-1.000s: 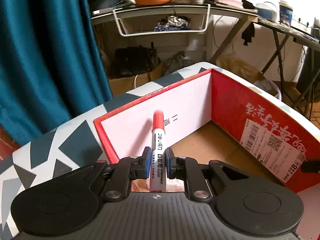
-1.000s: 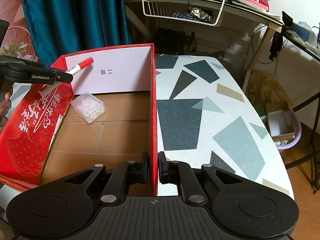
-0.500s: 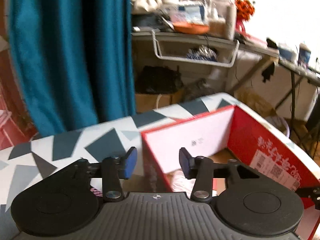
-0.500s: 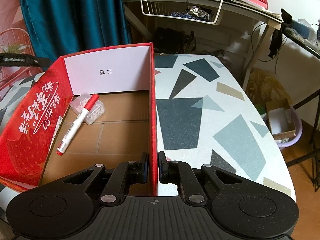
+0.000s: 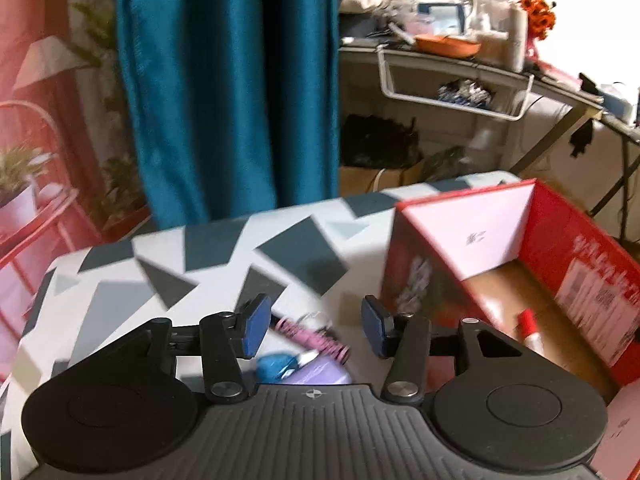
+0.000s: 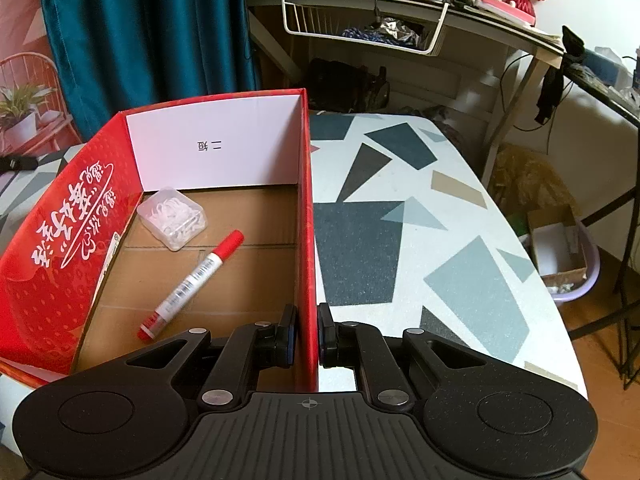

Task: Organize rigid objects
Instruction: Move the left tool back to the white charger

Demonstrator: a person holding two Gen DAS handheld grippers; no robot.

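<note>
A red-capped white marker [image 6: 192,284] lies on the cardboard floor of the red box [image 6: 80,240], beside a clear case of white clips [image 6: 173,218]. My right gripper [image 6: 308,336] is shut on the box's right wall, one pad on each side. In the left wrist view the box [image 5: 580,264] stands to the right with the marker [image 5: 527,326] inside. My left gripper [image 5: 312,330] hangs over the patterned table, left of the box; its jaws are opening with nothing between the pads. Under it lie a pink coiled item [image 5: 316,340], a blue item [image 5: 276,364] and a purple one [image 5: 320,374], all blurred.
The table [image 6: 400,220] with grey and dark shapes runs right of the box to a rounded edge. A teal curtain [image 5: 224,88] hangs behind. A cluttered desk with a wire basket [image 6: 360,28] stands at the back. A purple basin [image 6: 568,256] sits on the floor.
My left gripper let go of the marker, which now lies in the box. It opened and swung left, away from the box and over the table. The right gripper has kept still.
</note>
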